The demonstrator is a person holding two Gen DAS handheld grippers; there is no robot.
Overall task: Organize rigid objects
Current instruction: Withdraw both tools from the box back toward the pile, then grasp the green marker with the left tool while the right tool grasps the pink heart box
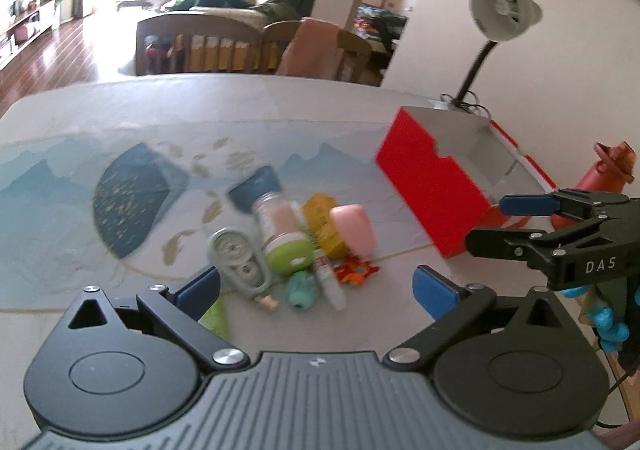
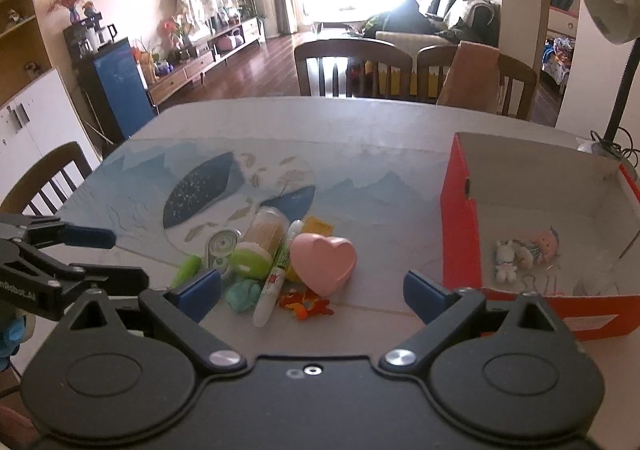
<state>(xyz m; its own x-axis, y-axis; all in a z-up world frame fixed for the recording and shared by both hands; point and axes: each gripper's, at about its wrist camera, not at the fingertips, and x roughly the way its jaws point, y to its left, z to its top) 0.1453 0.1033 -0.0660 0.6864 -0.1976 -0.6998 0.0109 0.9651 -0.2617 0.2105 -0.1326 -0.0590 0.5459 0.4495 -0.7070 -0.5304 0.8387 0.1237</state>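
— Two grippers, both spread wide and holding nothing: our left gripper (image 1: 316, 286) and right gripper (image 2: 312, 290) hover over the pile on the bench (image 2: 360, 138).

— We worry about crowding. The pink heart box (image 2: 324, 262) leans on the toothpick jar (image 2: 264, 238) and the white tube (image 2: 272, 290); pinching one may roll the others away from the red box (image 2: 460, 218).
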